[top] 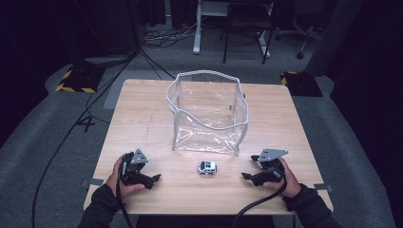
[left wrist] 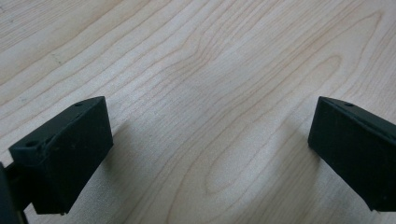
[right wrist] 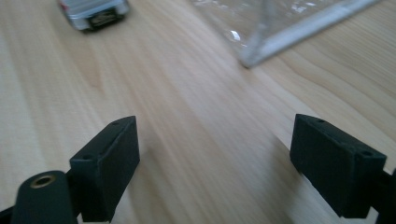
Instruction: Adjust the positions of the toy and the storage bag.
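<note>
1. We see a small silver-white toy car (top: 207, 167) standing on the pale wooden table (top: 142, 109), low in the centre of the high view, just in front of the clear plastic zip bag with a white rim (top: 209, 114) that stands open-mouthed behind it.

2. Our left gripper (top: 154, 179) rests at the lower left of that view with its jaws spread wide and nothing between them; in the left gripper view, only bare wood grain (left wrist: 210, 116) lies between the two black jaws.

3. Our right gripper (top: 247, 176) sits at the lower right, its jaws also set far apart and holding nothing. Its tips point toward the middle of the frame, toward the car.

4. In the right gripper view the car (right wrist: 93, 13) appears at the upper left corner, well ahead of the jaws and off to their left, while the bag's lower white seam (right wrist: 299, 32) runs across the upper right.

5. We judge the car's long axis to run roughly left to right across the high view, so it lies nearly end-on to either gripper.

6. The two grippers look about equally far from the car, one on each side; the right one seems slightly nearer, and we read it as the likelier to reach in.
</note>
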A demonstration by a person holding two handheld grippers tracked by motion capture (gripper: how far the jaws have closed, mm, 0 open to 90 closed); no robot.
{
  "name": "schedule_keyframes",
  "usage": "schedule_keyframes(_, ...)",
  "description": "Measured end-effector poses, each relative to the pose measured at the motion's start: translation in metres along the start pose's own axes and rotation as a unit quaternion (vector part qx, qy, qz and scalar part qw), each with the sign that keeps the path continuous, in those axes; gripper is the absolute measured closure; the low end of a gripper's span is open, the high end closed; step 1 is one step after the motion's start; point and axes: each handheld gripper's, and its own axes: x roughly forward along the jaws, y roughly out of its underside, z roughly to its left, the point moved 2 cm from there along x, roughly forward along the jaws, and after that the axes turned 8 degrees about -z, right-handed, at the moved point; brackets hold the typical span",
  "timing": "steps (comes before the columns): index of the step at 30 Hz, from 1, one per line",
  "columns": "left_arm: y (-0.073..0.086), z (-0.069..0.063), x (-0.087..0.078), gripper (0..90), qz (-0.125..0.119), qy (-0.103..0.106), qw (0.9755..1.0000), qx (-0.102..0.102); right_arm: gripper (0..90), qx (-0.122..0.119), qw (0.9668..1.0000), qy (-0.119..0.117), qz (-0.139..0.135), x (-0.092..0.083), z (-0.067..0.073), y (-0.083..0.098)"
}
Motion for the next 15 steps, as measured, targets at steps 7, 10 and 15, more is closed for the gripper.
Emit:
schedule_keyframes(7, 0.0, 0.0, 0.0, 0.1, 0.0, 0.002, 1.0, -0.002, 15.7, -0.012, 0.9997, -0.023, -0.002, 0.013, 0.015, -0.009)
schedule_keyframes(10, 0.0, 0.0, 0.0, 0.1, 0.0, 0.001, 1.0, -0.001, 15.6, -0.011, 0.9996, -0.025, 0.002, 0.018, 0.019, -0.013)
schedule_keyframes(15, 0.0, 0.0, 0.0, 0.1, 0.0, 0.0, 1.0, 0.0, 15.6, -0.026, 0.999, -0.037, 0.0, 0.029, 0.024, -0.021)
